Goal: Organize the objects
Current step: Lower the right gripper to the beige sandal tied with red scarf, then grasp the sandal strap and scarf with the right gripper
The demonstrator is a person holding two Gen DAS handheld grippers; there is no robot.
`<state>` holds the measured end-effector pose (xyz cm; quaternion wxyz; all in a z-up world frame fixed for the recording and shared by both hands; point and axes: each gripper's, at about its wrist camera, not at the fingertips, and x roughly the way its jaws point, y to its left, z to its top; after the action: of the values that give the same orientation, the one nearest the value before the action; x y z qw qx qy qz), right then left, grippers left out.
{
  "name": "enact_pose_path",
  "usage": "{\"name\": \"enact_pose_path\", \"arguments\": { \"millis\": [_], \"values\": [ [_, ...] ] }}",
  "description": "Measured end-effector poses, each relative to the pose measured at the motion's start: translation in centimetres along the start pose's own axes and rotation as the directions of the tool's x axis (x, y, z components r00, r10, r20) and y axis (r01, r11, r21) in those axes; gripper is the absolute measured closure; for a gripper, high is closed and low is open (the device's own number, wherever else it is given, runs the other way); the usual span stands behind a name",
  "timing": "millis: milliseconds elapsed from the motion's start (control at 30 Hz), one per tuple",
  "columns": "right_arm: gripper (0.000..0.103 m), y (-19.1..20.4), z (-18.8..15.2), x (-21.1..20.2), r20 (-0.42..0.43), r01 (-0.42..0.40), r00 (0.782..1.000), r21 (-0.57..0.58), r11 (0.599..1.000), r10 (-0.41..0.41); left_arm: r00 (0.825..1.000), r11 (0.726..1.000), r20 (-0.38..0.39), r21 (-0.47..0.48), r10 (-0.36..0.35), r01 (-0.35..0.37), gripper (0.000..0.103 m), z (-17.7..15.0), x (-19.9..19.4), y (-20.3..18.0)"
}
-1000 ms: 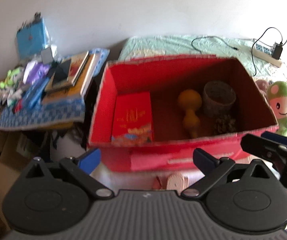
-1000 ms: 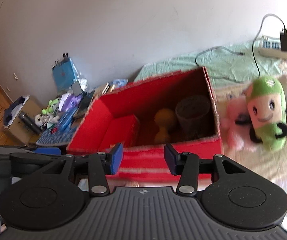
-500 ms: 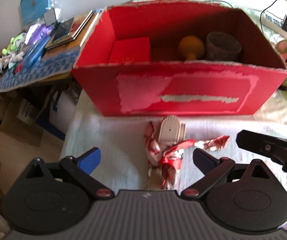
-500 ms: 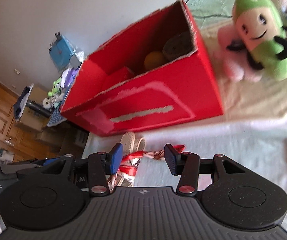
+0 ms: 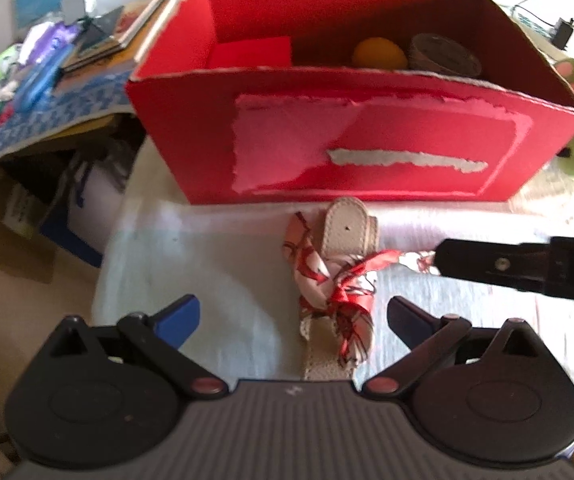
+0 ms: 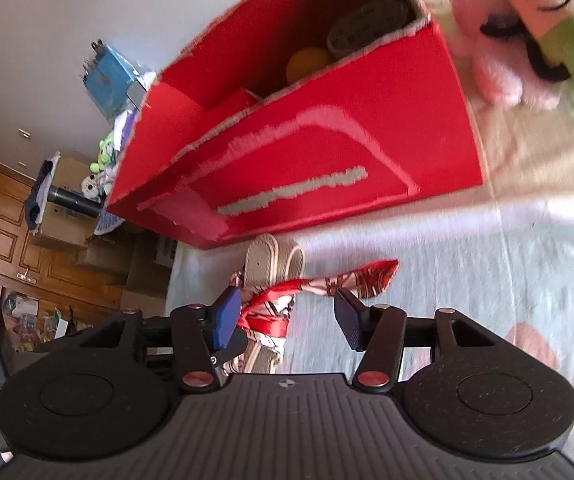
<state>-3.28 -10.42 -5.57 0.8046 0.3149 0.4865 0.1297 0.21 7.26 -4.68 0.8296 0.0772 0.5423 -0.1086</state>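
A beige strap with a red-and-white scarf [image 5: 333,280] knotted around it lies on the pale bedsheet in front of the red cardboard box [image 5: 367,136]. My left gripper [image 5: 293,318] hovers open just short of the scarf, its fingers on either side of the strap. My right gripper [image 6: 289,316] is open too, low over the scarf [image 6: 287,308], with the knot between its blue pads. In the left wrist view one finger of the right gripper comes in from the right by the scarf's tail. Inside the box sit a red packet [image 5: 251,54], an orange gourd [image 5: 379,54] and a round woven pot [image 5: 445,56].
Plush toys, green [image 6: 551,12] and pink [image 6: 495,60], lie to the right of the box. A cluttered side table [image 5: 39,92] with books and small toys stands to the left, with cardboard boxes on the floor below. The bed's left edge drops off close to the scarf.
Both grippers have tilted down from looking into the box and come in low toward the scarf and strap on the sheet. Both stay open.
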Motion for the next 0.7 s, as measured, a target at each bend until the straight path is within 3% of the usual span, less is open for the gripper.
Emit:
{"name": "enact_pose_path", "arguments": {
  "millis": [200,400,600,667,700],
  "values": [
    [0.047,-0.9,-0.1,0.9,-0.045,-0.020,0.999,0.063,0.998,0.023,0.995,0.995,-0.041,0.032,-0.093,0.095,0.001,-0.2,1.3,-0.2],
    [0.048,-1.7,0.1,2.1,-0.061,-0.027,0.998,0.109,0.994,0.034,0.989,0.991,-0.096,0.064,-0.116,0.122,0.004,0.2,3.2,-0.7],
    [0.049,-1.5,0.2,3.6,-0.081,-0.037,0.996,0.118,0.992,0.047,0.983,0.989,-0.132,0.059,-0.124,0.133,0.021,0.5,4.3,-0.2],
    [0.050,-1.5,0.3,4.1,-0.090,-0.033,0.995,0.116,0.993,0.043,0.982,0.989,-0.145,0.064,-0.121,0.131,0.032,0.4,4.6,-0.2],
    [0.051,-1.5,0.3,4.4,-0.095,-0.030,0.995,0.117,0.993,0.042,0.981,0.989,-0.148,0.067,-0.123,0.134,0.031,0.4,4.6,-0.2]
  ]
}}
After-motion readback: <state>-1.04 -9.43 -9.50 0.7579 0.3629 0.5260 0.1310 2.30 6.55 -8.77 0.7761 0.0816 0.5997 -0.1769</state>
